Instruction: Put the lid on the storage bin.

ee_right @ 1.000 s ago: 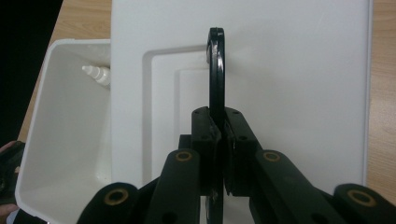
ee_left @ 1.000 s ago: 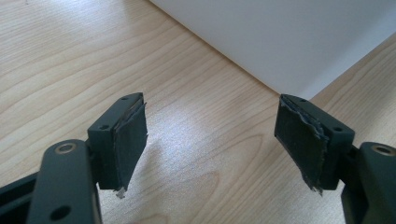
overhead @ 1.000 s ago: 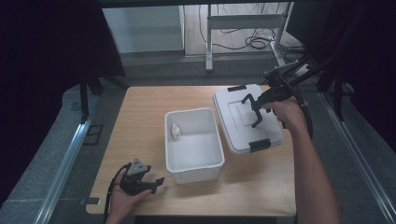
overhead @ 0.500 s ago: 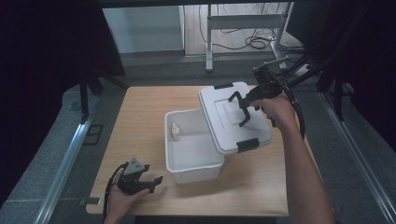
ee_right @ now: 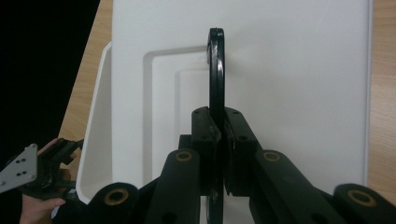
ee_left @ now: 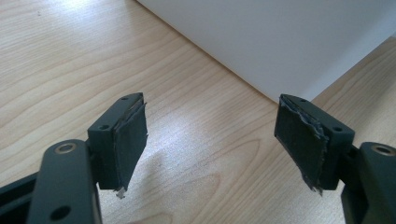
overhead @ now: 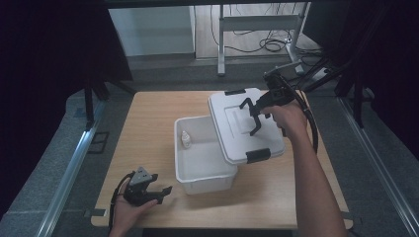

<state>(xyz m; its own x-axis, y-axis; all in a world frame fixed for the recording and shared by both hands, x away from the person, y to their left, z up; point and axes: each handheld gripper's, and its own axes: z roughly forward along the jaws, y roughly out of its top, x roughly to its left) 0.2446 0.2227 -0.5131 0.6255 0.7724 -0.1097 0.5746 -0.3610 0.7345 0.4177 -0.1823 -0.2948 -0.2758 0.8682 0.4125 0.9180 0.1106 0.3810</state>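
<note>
Lid (overhead: pixel 245 126) is held by its black handle (ee_right: pixel 216 70), right gripper (overhead: pixel 254 115) clamped on that handle; in the right gripper view both pads squeeze the thin black loop edge-on. Lid sits tilted over the right part of the bin (overhead: pixel 202 154), its left edge overlapping the bin's right rim, the rest reaching out past the bin over the table (overhead: pixel 148 128). Can't tell whether it touches the rim. Two black latches show on the lid: one at the far edge (overhead: pixel 235 92), one at the near edge (overhead: pixel 258 155).

Bin is white, open-topped, mid-table. Small bottle (overhead: pixel 185 139) stands upright inside it near the far-left wall.

Left gripper (overhead: pixel 157 193) rests low at the table's near-left corner, jaws spread apart, nothing between them. Left gripper view: both pads (ee_left: pixel 131 140) worn at the edges, bare wood between them, the bin's white wall just ahead of the tips but not touching. Grey plate (overhead: pixel 142 176) on top of it is visible from above, and again at the lower left of the right gripper view.

Right forearm (overhead: pixel 311 182) comes in from the bottom right, cable (overhead: pixel 311 126) looping behind the hand.
</note>
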